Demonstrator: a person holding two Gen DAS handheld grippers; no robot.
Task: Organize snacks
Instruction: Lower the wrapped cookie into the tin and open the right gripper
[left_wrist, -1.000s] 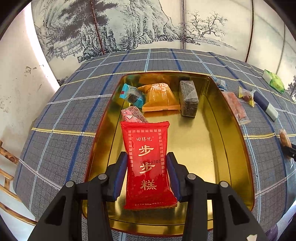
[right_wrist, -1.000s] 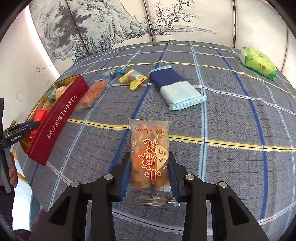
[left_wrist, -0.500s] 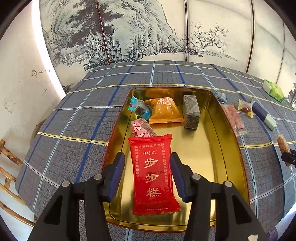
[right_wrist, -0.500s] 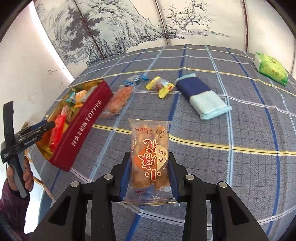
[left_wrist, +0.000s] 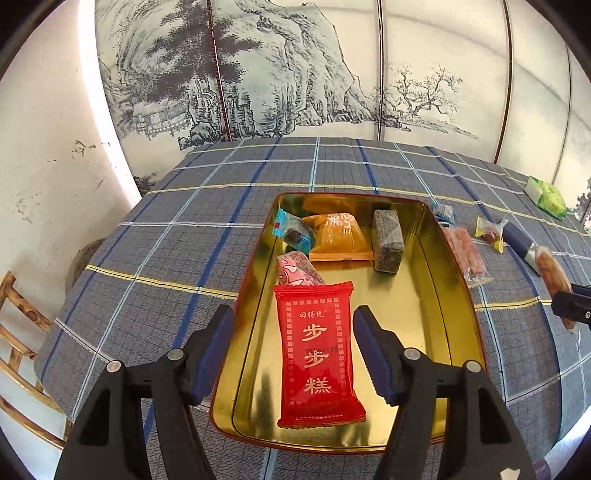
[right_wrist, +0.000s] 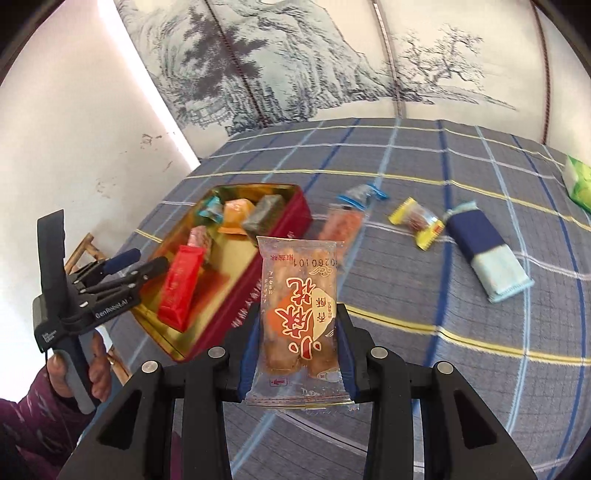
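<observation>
Left hand-held gripper (left_wrist: 293, 352), jaws just spread, has let the red pack (left_wrist: 318, 354) into the tin (left_wrist: 456, 280). Right hand-held gripper (right_wrist: 295, 354) pinches a clear pack (right_wrist: 299, 317); next, carry it over the tin.

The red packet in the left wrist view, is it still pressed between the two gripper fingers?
No. The red packet lies flat in the gold tin, and both fingers of the left gripper stand clear of its edges.

Black left gripper (right_wrist: 133, 266), blue-padded jaws, silver screws, white lettering, patterned purple sleeve (right_wrist: 33, 421)
</observation>
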